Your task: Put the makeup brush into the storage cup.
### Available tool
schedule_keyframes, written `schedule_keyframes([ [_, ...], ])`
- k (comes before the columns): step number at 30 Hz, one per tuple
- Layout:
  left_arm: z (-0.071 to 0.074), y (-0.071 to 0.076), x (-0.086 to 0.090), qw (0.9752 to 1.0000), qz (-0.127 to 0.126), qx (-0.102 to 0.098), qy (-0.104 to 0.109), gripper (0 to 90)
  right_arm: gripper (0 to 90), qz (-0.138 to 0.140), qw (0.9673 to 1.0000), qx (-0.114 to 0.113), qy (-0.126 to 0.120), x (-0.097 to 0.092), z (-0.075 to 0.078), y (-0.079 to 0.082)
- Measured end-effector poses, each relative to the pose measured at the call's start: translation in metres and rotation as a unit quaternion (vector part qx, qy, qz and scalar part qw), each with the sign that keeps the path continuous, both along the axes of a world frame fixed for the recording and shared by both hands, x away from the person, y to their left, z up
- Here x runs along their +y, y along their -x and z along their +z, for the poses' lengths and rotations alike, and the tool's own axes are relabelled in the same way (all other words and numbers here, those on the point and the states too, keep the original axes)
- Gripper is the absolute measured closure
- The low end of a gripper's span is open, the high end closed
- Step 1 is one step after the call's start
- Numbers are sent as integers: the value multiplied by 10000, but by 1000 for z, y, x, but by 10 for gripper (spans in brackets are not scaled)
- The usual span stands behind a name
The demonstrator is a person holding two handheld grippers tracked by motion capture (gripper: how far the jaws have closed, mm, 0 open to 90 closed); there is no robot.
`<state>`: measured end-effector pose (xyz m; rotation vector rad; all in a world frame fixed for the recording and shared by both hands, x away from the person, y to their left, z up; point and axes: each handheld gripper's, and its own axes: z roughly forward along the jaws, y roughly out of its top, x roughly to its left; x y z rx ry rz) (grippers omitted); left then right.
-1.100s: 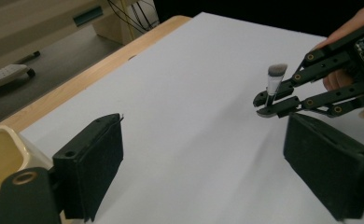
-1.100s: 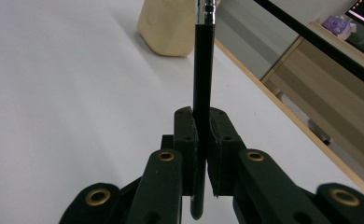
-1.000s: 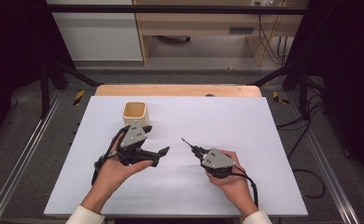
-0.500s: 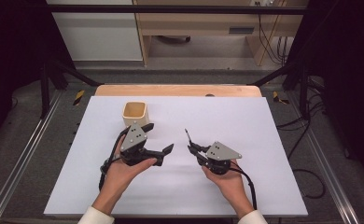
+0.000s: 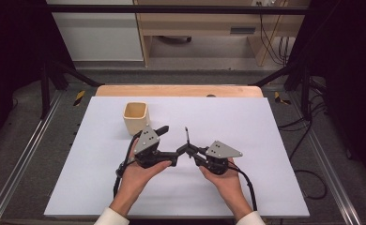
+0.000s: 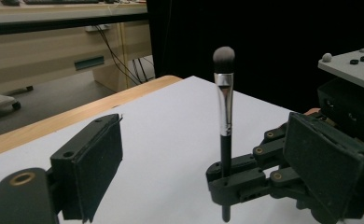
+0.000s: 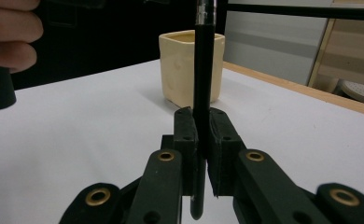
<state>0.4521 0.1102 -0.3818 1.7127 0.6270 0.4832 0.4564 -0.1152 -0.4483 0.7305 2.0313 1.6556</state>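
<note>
Our right gripper clamps the brush upright near its tip; our left gripper, jaws wide and just narrowing around nothing, may knock it askew beside the cup.

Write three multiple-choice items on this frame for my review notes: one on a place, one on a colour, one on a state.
1. Where does the cup stand?
A. on the white sheet, beyond the left gripper
B. on the floor beside the table
C. between the right gripper's jaws

2. What colour is the cup?
A. blue
B. cream
C. red

3. How does the right gripper stand?
A. wide open over the cup
B. lying loose on the table
C. shut on the makeup brush

Key: 1 A, the high view shows it on the sheet past the left gripper. 2 B, its walls are cream in the right gripper view. 3 C, both pads press the brush's black handle, which stands upright.
</note>
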Motion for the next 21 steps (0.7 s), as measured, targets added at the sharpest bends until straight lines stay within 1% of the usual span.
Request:
schedule_keyframes([
  [1,-1,0,-2,10000,-13,28,40,129,834,9,10000,8,-7,1,0,0],
  [2,-2,-1,-4,10000,-34,60,37,129,834,13,10000,11,2,1,0,0],
  [6,-6,-1,-12,10000,-42,59,19,165,834,57,10000,12,-37,2,0,1],
  [10,-8,-2,-16,10000,6,68,47,239,834,72,9999,47,-75,2,0,1],
  [16,-9,0,-21,10000,-10,79,41,411,834,95,9999,53,-46,3,-1,1],
  [21,-11,0,-24,9999,-8,159,44,535,834,99,9999,50,-72,3,0,2],
])
